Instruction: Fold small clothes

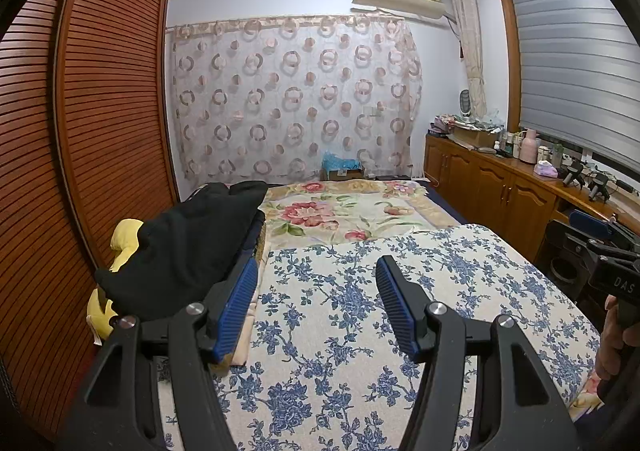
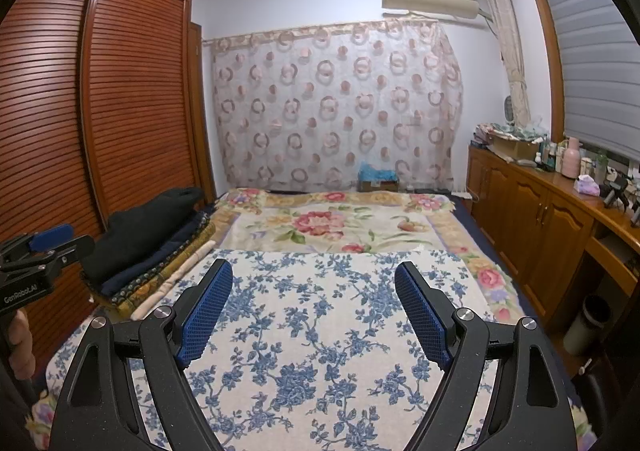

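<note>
A pile of clothes lies at the bed's left edge, with a black garment (image 1: 192, 243) on top and a yellow piece (image 1: 122, 239) under it; in the right wrist view the black garment (image 2: 148, 235) rests on folded dark and patterned layers. My left gripper (image 1: 318, 271) is open and empty above the blue-flowered cloth (image 1: 360, 311), just right of the pile. My right gripper (image 2: 314, 273) is open and empty above the same cloth (image 2: 312, 331). Each gripper shows at the edge of the other's view: the right one (image 1: 612, 251), the left one (image 2: 44, 247).
The bed carries a rose-patterned blanket (image 1: 344, 211) beyond the blue cloth. A slatted wooden wardrobe (image 1: 100, 111) stands close on the left. A wooden cabinet (image 1: 500, 187) with bottles and clutter runs along the right under the window. A patterned curtain (image 1: 296, 99) hangs behind the bed.
</note>
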### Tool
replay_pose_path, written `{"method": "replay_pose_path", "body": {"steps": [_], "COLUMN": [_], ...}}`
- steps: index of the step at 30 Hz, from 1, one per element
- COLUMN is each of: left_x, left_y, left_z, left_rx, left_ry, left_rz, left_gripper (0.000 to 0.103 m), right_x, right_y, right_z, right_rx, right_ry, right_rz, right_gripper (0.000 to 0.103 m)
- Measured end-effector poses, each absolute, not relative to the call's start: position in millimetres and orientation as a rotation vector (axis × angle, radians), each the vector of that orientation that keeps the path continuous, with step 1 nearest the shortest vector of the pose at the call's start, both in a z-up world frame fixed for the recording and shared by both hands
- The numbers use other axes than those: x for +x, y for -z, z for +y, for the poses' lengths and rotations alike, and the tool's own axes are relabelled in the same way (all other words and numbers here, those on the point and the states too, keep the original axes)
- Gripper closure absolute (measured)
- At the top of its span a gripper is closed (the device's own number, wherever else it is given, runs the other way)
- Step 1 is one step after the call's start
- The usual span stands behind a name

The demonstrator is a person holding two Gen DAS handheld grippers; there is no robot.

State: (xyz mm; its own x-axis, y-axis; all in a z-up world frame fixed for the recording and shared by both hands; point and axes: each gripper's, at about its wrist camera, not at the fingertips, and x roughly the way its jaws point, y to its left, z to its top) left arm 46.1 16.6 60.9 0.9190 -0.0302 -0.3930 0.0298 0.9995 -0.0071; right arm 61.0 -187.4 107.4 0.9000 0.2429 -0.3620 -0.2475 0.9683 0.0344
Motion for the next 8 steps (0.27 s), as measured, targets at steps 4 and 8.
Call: {"method": "replay_pose_path", "body": {"steps": [4, 8], "left_x": [45.8, 45.8], "left_y": [-60.5, -60.6], "left_z": [16.6, 16.5], "left_rx": [0.0, 0.0], "left_ry": [0.03, 0.031], "left_rz": [0.404, 0.404], "left_gripper": [0.042, 0.042], "right_x": [61.0, 60.9], "right_y": [-107.2, -107.0], "right_z": [-187.3, -187.7], "right_rx": [-0.013, -0.012], "right_ry": [-0.254, -0.254], "right_rz": [0.374, 0.374], "right_gripper": [0.018, 0.018]}}
